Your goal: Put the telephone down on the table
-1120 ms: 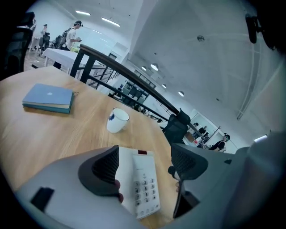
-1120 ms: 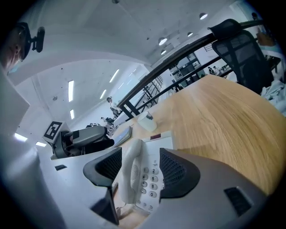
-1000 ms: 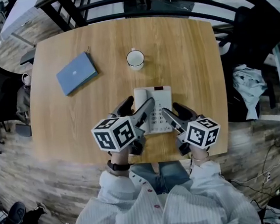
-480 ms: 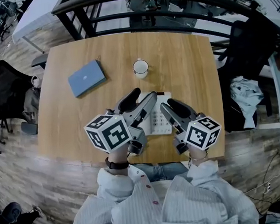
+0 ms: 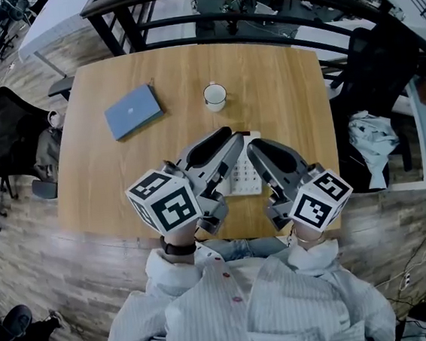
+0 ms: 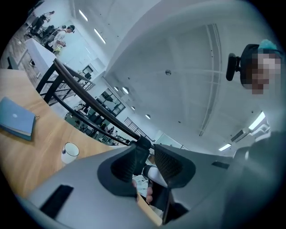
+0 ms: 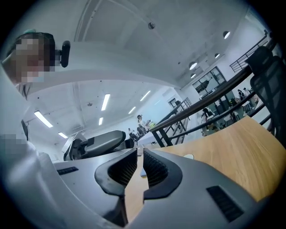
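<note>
Closing empty over the telephone (image 5: 245, 176) near the table edge (image 5: 105, 220): left gripper (image 6: 146, 157) narrow, right gripper (image 7: 140, 164) nearly shut.

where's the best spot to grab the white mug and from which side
Likely the white round mug by its rim, from straight above: it stands upright on the light wooden table with its mouth open, so one claw finger goes inside the wall and one outside.

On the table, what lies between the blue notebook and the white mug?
Nothing; the head view shows bare tabletop between blue notebook and white mug.
</note>
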A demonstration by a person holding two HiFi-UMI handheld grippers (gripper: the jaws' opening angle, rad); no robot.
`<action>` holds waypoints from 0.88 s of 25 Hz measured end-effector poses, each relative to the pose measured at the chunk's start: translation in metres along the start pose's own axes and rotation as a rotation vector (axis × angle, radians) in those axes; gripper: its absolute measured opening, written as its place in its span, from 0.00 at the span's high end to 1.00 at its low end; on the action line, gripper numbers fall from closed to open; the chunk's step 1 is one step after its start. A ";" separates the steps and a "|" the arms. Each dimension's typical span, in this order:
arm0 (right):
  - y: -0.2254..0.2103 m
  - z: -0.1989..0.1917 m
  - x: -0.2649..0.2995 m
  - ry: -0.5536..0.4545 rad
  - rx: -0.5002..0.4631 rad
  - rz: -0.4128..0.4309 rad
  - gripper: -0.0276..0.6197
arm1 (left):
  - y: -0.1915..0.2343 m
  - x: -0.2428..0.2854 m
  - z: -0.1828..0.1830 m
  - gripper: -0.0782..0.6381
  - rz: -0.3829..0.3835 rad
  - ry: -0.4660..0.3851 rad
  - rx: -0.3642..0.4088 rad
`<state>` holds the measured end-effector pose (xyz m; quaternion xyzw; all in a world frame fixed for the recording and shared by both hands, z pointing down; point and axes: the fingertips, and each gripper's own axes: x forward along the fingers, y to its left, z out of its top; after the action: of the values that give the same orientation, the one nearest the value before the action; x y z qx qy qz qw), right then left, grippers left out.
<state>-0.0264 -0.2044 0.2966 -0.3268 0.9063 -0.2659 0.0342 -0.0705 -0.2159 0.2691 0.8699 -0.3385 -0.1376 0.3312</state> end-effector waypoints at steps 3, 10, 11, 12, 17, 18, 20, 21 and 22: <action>0.005 0.002 0.000 0.003 -0.010 0.003 0.88 | -0.005 -0.001 0.001 0.77 0.003 0.010 0.007; 0.010 0.001 -0.009 0.012 -0.026 0.002 0.90 | -0.021 -0.005 -0.005 0.87 -0.030 0.045 0.085; 0.010 0.002 -0.009 0.013 -0.031 0.004 0.90 | -0.023 -0.006 -0.005 0.88 -0.028 0.050 0.102; 0.011 0.003 -0.009 0.014 -0.034 0.005 0.90 | -0.024 -0.006 -0.006 0.88 -0.027 0.054 0.117; 0.013 0.004 -0.011 0.011 -0.040 0.004 0.90 | -0.026 -0.008 -0.007 0.88 -0.012 0.059 0.159; 0.013 0.004 -0.010 0.010 -0.041 0.002 0.90 | -0.025 -0.008 -0.007 0.88 -0.012 0.061 0.160; 0.012 0.003 -0.010 0.011 -0.038 -0.001 0.90 | -0.024 -0.007 -0.008 0.88 -0.016 0.063 0.159; 0.011 0.002 -0.011 0.012 -0.034 -0.003 0.90 | -0.024 -0.007 -0.008 0.88 -0.018 0.063 0.159; 0.010 0.001 -0.011 0.012 -0.030 -0.005 0.90 | -0.025 -0.006 -0.008 0.88 -0.020 0.064 0.160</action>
<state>-0.0231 -0.1916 0.2893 -0.3279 0.9095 -0.2544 0.0232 -0.0589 -0.1939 0.2588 0.9009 -0.3288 -0.0857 0.2701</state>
